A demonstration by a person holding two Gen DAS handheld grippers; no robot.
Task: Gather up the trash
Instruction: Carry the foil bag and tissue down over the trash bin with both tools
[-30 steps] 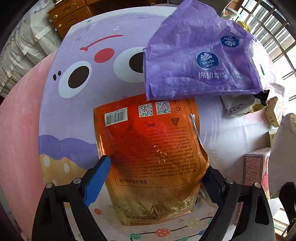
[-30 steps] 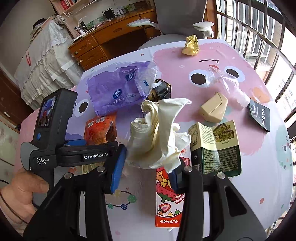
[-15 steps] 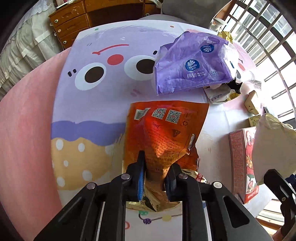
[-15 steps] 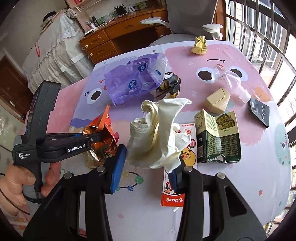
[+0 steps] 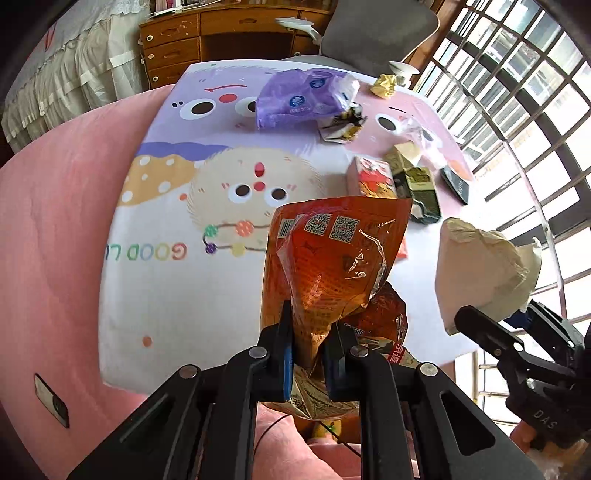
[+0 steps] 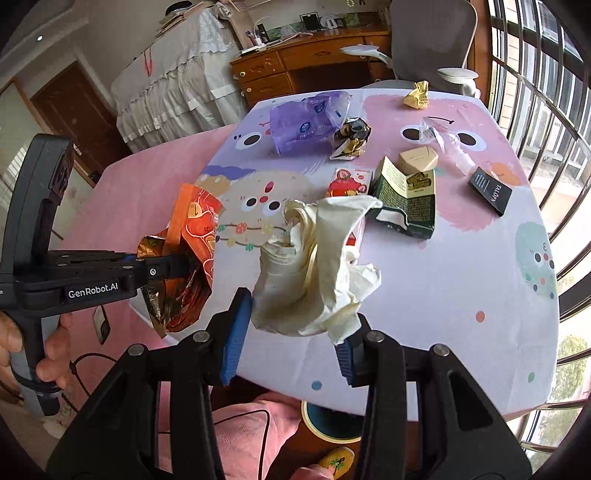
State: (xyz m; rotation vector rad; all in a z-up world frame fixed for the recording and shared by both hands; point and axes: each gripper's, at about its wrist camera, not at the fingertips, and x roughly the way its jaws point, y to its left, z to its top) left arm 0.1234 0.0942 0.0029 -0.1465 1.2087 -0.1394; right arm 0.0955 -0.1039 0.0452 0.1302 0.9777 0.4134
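Left tool [image 5: 309,360]: clamped tight on the lower end of an orange snack bag [image 5: 332,258], which is lifted clear of the tabletop [image 5: 166,295] above its near edge. The bag is crumpled, foil lining showing, printed codes at its top.

Right tool [image 6: 288,332]: pads pressed against either side of a wad of cream paper [image 6: 314,273], held in the air over the near part of the tabletop. The left tool and its bag show to the left in this view.

Items lying on the tabletop, far to near:
- yellow crumpled wrapper [image 6: 416,96], at the far edge, by the grey chair [image 6: 428,33].
- purple tissue pack wrapper [image 6: 306,122], flattened.
- black and gold crumpled wrapper [image 6: 351,138], touching the purple wrapper's right side.
- clear plastic bag [image 6: 443,142].
- beige carton [image 6: 417,158], just beside the clear bag.
- dark green box [image 6: 406,195], torn open, just in front of the beige carton.
- red carton [image 6: 349,181], left of the green box, partly hidden by the paper wad.
- black packet [image 6: 490,190], right of the green box.
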